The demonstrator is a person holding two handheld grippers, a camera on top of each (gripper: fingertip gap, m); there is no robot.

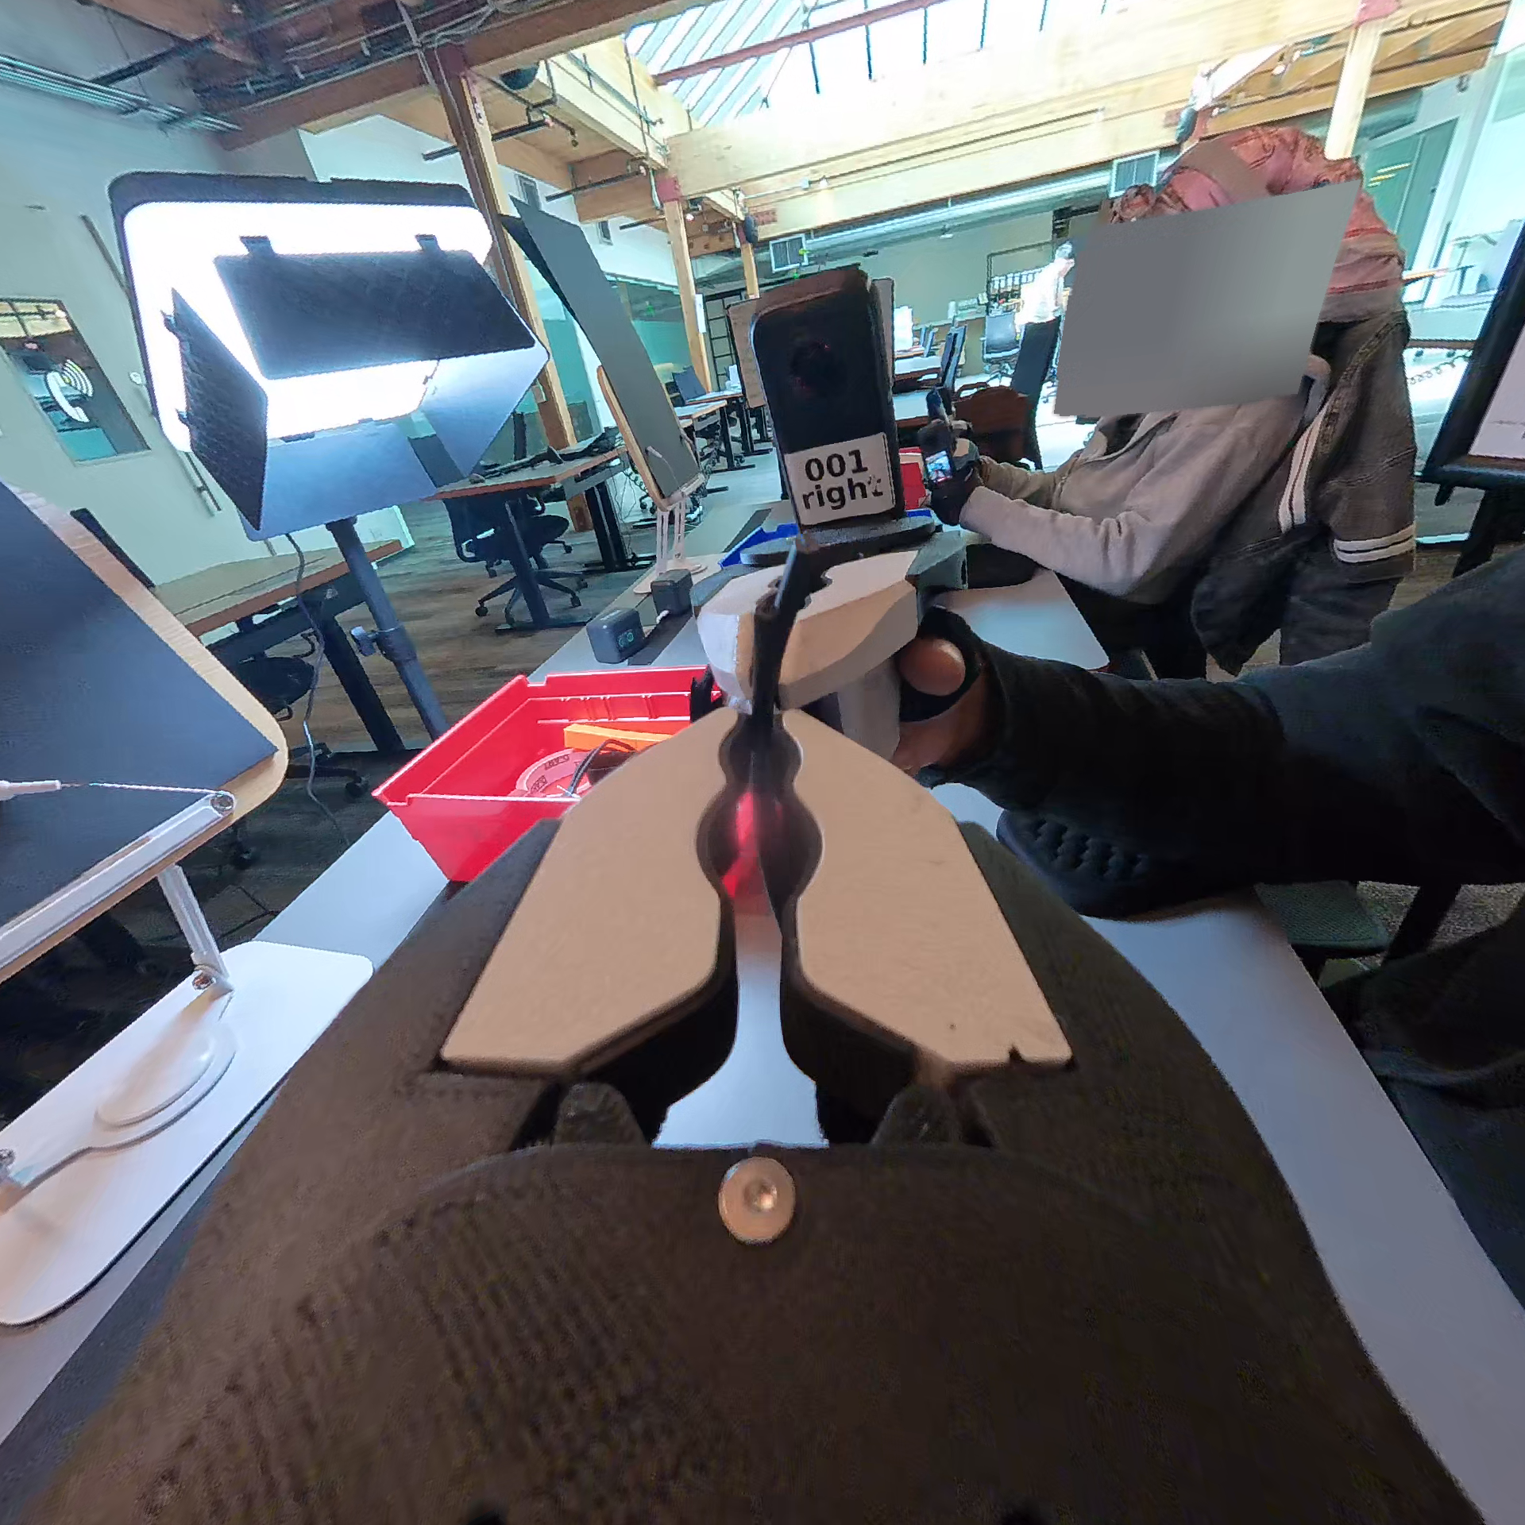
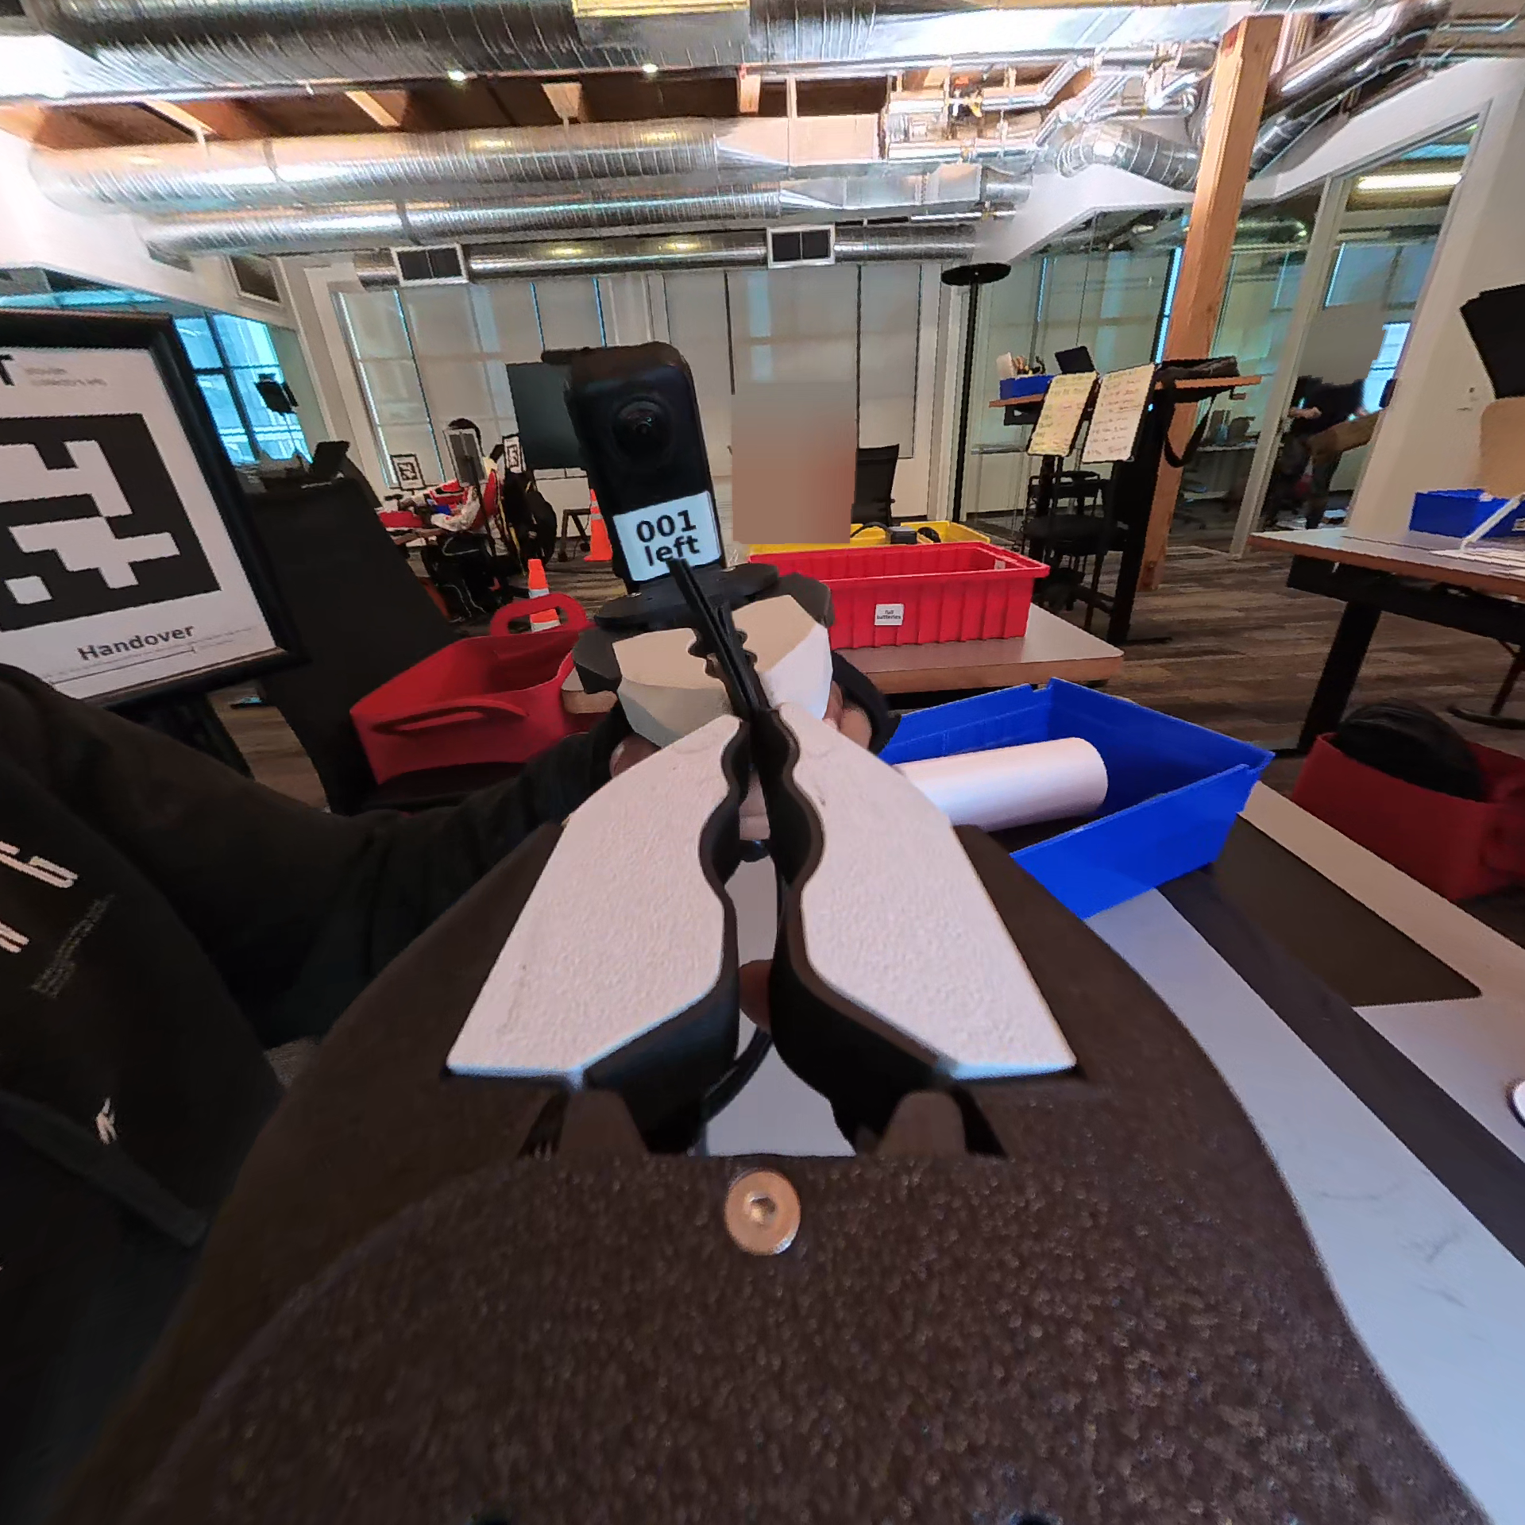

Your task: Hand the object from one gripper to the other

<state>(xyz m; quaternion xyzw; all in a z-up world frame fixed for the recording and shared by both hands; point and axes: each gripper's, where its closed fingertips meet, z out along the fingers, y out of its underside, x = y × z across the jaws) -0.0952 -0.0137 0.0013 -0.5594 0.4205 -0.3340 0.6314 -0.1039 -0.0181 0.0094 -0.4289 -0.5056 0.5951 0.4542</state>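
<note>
Two white-fingered, black-bodied grippers meet tip to tip above the table, the left gripper point(image 1: 755, 730) and right gripper point(image 2: 755, 726) both clamped on one thin black strip point(image 1: 771, 652).

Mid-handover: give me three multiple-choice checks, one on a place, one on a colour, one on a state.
1. The white roll lies:
A) in a red bin
B) in the blue bin
C) on the floor
2. The strip is:
A) black
B) white
C) orange
3. The grippers are:
A) both open
B) only one shut
C) both shut on the strip

Answers:
1 B: the white roll rests inside the blue walls.
2 A: the strip shows dark against the white fingers.
3 C: the left gripper and the right gripper both pinch it.
</note>
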